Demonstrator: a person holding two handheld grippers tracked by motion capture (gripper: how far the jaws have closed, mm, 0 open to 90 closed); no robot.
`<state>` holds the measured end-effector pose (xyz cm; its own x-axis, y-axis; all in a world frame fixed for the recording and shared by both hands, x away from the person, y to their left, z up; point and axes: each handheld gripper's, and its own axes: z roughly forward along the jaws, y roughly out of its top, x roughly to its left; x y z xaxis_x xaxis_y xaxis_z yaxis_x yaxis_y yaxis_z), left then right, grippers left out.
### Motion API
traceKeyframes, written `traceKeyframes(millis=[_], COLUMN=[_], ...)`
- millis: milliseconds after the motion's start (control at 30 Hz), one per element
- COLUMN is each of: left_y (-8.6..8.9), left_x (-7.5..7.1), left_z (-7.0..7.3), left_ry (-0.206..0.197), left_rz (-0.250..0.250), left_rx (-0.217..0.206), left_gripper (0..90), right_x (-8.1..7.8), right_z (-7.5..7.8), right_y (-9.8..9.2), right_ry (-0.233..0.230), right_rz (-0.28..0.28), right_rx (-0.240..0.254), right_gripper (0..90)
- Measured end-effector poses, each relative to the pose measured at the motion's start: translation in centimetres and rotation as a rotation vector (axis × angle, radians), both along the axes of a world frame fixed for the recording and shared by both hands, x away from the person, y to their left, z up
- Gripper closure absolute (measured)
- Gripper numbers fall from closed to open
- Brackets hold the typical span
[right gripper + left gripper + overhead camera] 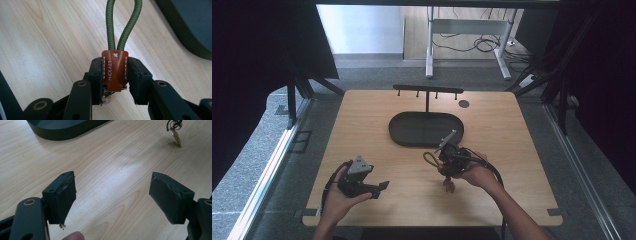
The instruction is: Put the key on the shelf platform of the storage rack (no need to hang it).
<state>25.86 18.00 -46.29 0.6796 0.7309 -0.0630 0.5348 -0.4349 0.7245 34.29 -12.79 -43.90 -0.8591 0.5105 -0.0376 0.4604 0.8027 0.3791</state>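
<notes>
The right tongs [115,75] are clamped on the brown leather tab [115,70] of a keychain, 1 pad against each side of the tab, with the green cord loop [117,27] rising out of its top away from the jaws. In the high view the right tongs [447,156] sit above the wooden bench [362,115], just in front of the dark oval tray [404,131], the cord loop [430,159] sticking out toward the left and a key [448,185] hanging below the hand. The left tongs [112,195] stand wide open with nothing between the pads, only bare bench beneath them; in that view the key [176,138] dangles far off with its tip near the wood. The left tongs [379,187] rest low over the near left part of the bench, well apart from the keychain. Behind the tray stands a black rack with small hooks [428,90]
</notes>
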Motion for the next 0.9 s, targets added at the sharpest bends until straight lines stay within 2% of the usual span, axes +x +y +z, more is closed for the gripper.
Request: traceKeyframes(millis=[333, 900], left_y=[-0.1, -0.1], left_x=[0.0, 0.1], left_z=[-0.1, -0.1], left_ry=[0.003, 0.002], left_rz=[-0.001, -0.001], left_rx=[0.003, 0.005], left_gripper=[21.8, 21.8], right_x=[0.3, 1.6], right_z=[1.5, 2.6], right_y=[-0.2, 0.0], right_ry=[-0.02, -0.033], right_rz=[-0.007, -0.016], right_rx=[0.01, 0.012], right_gripper=[66.8, 66.8])
